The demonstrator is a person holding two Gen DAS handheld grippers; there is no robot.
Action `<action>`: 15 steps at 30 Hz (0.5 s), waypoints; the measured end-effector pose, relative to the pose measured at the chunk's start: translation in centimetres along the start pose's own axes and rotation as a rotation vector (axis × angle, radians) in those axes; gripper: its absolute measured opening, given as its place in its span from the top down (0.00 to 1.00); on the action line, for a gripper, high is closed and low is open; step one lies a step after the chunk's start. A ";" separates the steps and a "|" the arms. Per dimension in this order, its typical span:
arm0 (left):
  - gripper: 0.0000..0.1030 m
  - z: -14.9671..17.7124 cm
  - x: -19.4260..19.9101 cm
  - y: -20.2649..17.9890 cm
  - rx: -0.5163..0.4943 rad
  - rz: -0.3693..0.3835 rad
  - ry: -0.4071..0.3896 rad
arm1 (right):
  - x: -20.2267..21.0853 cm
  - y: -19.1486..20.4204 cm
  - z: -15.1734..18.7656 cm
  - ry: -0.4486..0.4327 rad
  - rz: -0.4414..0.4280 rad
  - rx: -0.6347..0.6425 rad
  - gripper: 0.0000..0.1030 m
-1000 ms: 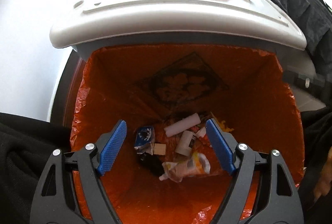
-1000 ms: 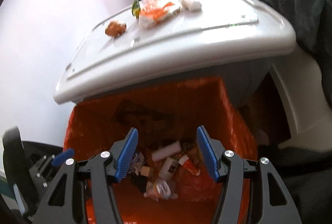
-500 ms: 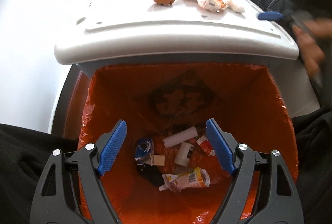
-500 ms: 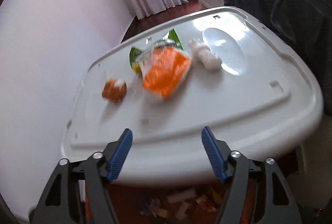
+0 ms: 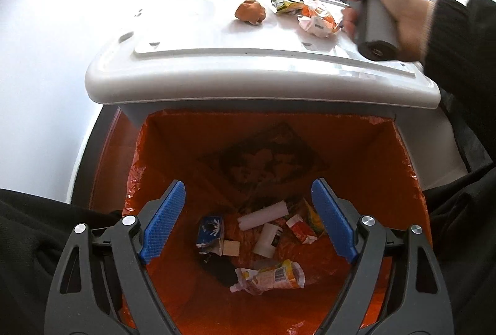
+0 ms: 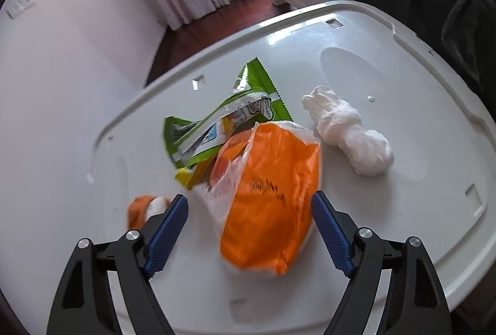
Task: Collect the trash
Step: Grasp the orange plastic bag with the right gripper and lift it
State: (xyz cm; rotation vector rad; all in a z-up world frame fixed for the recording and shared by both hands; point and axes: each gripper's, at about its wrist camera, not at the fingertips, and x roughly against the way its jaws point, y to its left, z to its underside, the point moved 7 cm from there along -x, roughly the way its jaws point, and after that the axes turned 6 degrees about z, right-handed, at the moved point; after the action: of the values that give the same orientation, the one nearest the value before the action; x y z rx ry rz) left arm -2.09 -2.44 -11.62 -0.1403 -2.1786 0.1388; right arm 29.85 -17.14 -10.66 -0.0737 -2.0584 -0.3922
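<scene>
Bin (image 5: pixel 412 186) with orange liner stands below the white lid (image 6: pixel 387 80), already holding discarded cartons and tubes. Lid carries the remaining trash: orange plastic bag (image 6: pixel 269 204), green wrapper (image 6: pixel 217 124), white tissue wad (image 6: pixel 350 130), small orange scrap (image 6: pixel 139 209). Right gripper (image 6: pixel 249 221), jaws opening, straddles the bag without touching it; the step is approach, and next comes lowering and closing. Left gripper (image 5: pixel 248 217), jaws opening and empty, hangs over the bin.

Glossy white plastic lid (image 6: pixel 356 211); crinkly orange plastic bag (image 6: pixel 272 204); soft tissue wad (image 6: pixel 350 130).
</scene>
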 end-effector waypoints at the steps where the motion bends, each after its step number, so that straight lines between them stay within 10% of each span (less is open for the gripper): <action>1: 0.21 0.0 -0.1 0.1 0.002 0.000 0.005 | -0.4 0.0 0.0 -0.002 0.026 0.008 0.21; 8: 0.21 0.2 -0.3 0.3 0.014 -0.001 0.016 | -2.7 -0.4 0.3 -0.006 0.127 0.049 0.23; 15: 0.21 0.2 -0.1 -0.1 -0.005 -0.010 0.007 | -2.2 -0.2 1.3 -0.013 0.111 0.102 0.63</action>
State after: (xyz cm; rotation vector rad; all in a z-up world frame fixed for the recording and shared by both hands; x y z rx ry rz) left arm -2.17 -2.55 -11.81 -0.1323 -2.1721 0.1267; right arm 29.78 -16.68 -13.19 -0.1279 -2.0733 -0.2182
